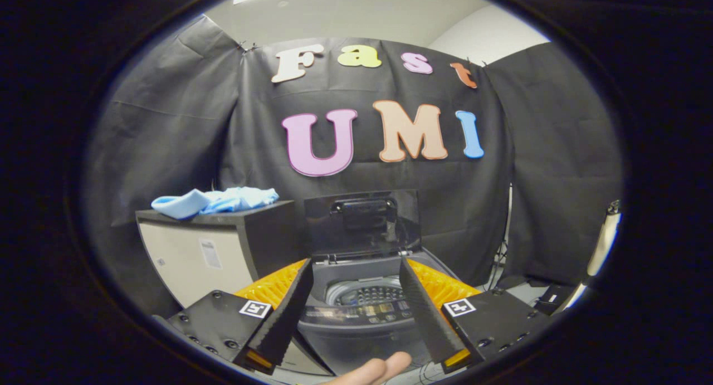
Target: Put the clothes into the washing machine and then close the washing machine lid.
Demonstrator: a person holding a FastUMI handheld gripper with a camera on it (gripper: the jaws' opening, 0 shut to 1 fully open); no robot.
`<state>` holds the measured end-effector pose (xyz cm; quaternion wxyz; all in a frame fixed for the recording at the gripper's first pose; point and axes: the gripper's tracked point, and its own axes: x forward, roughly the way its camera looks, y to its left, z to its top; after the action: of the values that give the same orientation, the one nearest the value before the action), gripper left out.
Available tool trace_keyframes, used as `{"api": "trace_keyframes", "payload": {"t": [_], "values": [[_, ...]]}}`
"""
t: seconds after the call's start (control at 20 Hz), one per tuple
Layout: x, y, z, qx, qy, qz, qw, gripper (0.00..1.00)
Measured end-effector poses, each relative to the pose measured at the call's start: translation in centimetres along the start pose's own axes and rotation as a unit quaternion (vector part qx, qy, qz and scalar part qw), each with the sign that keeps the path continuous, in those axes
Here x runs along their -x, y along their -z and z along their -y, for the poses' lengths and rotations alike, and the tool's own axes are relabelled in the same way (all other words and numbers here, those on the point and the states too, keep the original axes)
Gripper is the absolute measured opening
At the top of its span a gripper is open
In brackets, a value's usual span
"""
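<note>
My gripper hangs in front of the washing machine, its fingers spread well apart with nothing between them. The toy-sized machine sits just ahead of the fingertips, framed by them. Its lid stands raised behind the opening, and the perforated drum shows bare inside.

The clothes, a pale blue bundle, lie beyond and to the left of my left finger, on top of a dark box beside the machine and higher than its rim. Part of my hand shows below the fingers.

As I judge it, no part of the task is done yet, and the reach to the bundle comes first. The cloth is loose and rumpled, so a shallow pinch could catch a single fold, and the rest could trail, snag on the box edge or slide off on the way over. The drum opening looks narrow beside my open fingers. A sleeve left draped over the rim could stop the lid from seating. The lid stands near upright, so a clumsy swing from the left could knock it shut too soon.
</note>
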<state>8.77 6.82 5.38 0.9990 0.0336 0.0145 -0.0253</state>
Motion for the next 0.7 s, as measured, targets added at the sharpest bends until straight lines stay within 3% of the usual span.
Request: {"api": "trace_keyframes", "payload": {"t": [0.35,0.6,0.7], "values": [[-7.8,-8.9,-14.8,0.003,-0.066,0.025,0.997,0.97],[-13.2,-8.8,-22.8,0.015,-0.090,-0.051,0.995,0.97],[-14.9,-7.3,-25.3,0.052,-0.098,-0.098,0.989,0.97]]}}
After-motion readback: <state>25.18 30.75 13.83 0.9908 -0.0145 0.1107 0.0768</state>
